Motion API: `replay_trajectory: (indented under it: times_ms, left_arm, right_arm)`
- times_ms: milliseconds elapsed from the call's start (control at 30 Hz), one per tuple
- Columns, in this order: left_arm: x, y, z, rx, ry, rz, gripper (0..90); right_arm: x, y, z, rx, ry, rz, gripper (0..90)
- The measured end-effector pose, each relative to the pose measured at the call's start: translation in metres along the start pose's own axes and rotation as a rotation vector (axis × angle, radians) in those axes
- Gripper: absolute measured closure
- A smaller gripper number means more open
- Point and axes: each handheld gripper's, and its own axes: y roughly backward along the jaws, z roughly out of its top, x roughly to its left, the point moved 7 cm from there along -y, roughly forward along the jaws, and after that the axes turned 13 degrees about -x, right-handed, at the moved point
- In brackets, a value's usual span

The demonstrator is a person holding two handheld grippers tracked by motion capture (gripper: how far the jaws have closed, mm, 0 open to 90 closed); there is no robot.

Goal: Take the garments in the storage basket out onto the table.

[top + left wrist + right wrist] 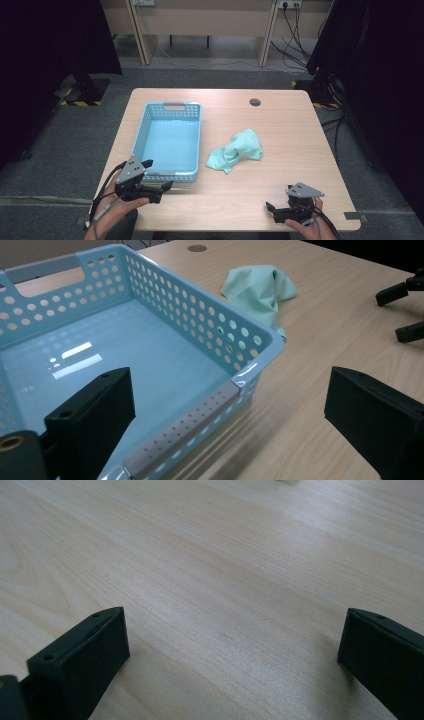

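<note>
Where the surface (280,150) fills the middle of the high view, we see a blue basket (170,141) left of centre and a crumpled green cloth (236,151) just right of it, apart from it. Our left tongs (159,176) sit at the lower left, released, jaws spread over the basket's near corner. Our right tongs (271,209) sit at the lower right, released over bare wood, well apart from the cloth.

Grey carpet (60,145), wooden table (280,165), perhaps dark curtains (385,60).
</note>
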Motion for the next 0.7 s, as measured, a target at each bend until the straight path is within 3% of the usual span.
replay_trajectory:
  times_ms: [700]
  left_arm:
    - [-0.017, 0.008, -0.015, 0.02, -0.021, -0.022, 5.7]
  right_arm:
    - [0.0, 0.0, 0.0, 0.0, 0.0, 0.0, 0.2]
